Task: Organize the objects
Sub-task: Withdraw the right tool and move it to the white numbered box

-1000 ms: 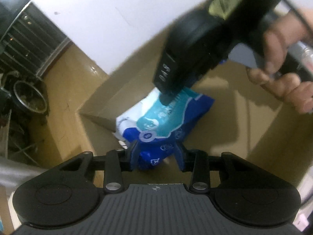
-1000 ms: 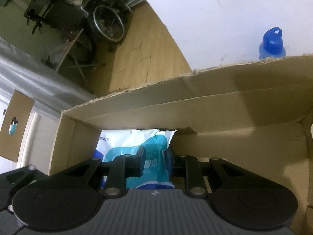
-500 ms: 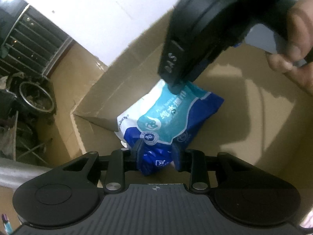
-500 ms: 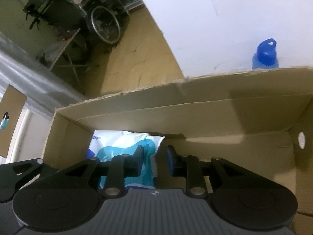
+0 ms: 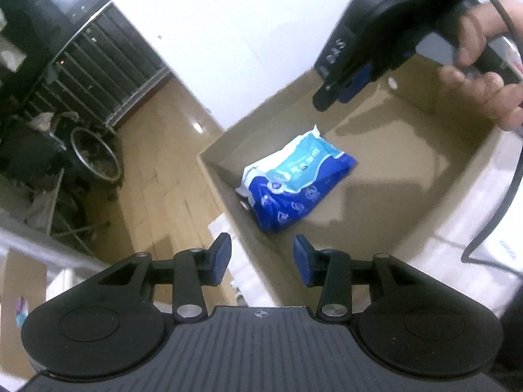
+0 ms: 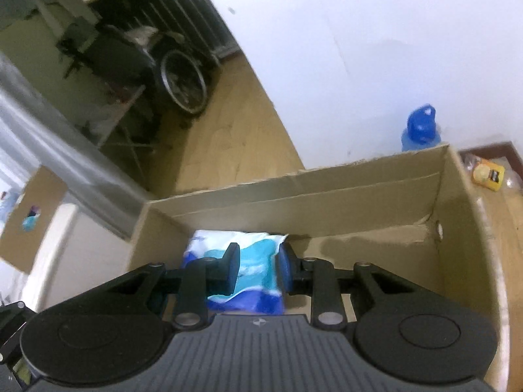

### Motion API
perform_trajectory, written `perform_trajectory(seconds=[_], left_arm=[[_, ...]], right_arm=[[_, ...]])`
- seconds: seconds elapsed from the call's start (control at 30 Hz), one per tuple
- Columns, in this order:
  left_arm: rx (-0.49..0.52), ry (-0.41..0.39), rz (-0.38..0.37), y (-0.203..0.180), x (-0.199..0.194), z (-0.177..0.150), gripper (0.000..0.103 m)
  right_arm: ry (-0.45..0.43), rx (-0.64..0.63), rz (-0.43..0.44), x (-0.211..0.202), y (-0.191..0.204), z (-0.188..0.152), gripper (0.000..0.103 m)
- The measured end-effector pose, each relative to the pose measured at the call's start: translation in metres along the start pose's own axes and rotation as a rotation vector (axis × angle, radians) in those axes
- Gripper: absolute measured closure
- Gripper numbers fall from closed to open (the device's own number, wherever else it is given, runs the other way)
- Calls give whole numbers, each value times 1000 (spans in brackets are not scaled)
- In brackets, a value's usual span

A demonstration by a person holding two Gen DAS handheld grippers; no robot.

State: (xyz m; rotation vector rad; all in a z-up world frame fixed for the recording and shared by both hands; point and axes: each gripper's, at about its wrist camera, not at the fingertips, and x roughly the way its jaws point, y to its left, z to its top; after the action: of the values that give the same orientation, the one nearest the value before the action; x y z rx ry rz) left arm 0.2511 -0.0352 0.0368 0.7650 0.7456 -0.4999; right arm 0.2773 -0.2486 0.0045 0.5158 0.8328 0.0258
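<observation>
A blue, teal and white wet-wipes pack lies on the floor of a cardboard box, near its left corner. My left gripper is open and empty, raised above the box's near rim. My right gripper is open and empty, raised above the pack, which shows between its fingers from above. In the left wrist view the right gripper hangs over the far side of the box, held by a hand.
A blue bottle stands behind the box by the white wall. A yellow packet lies on a wooden surface at right. A wheelchair stands on the wooden floor at left. White foam flanks the box.
Both grippers let go of the wipes pack, opened and lifted up out of the box. The pack now lies on the box floor.
</observation>
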Motion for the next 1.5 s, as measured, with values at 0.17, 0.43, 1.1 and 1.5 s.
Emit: perform_trajectory(seconds=[0.17,0.43,1.1,1.5], left_arm=[[-86,-63,-11,0,-52,-19,55],[-201,-176,-48,-12,-103,-44,55],[-613,-220,-196,-43,-94,-132,44],[-523,-175,-429,-94,-30,-96,39]], right_arm=[[-25,-52,17,-48,18,-15,74],[-103,-96,82,-119,39,-47,74],[-105,17,-27,-147,-37,-143,74],[-13,119,-55,-105,-82,-164,54]])
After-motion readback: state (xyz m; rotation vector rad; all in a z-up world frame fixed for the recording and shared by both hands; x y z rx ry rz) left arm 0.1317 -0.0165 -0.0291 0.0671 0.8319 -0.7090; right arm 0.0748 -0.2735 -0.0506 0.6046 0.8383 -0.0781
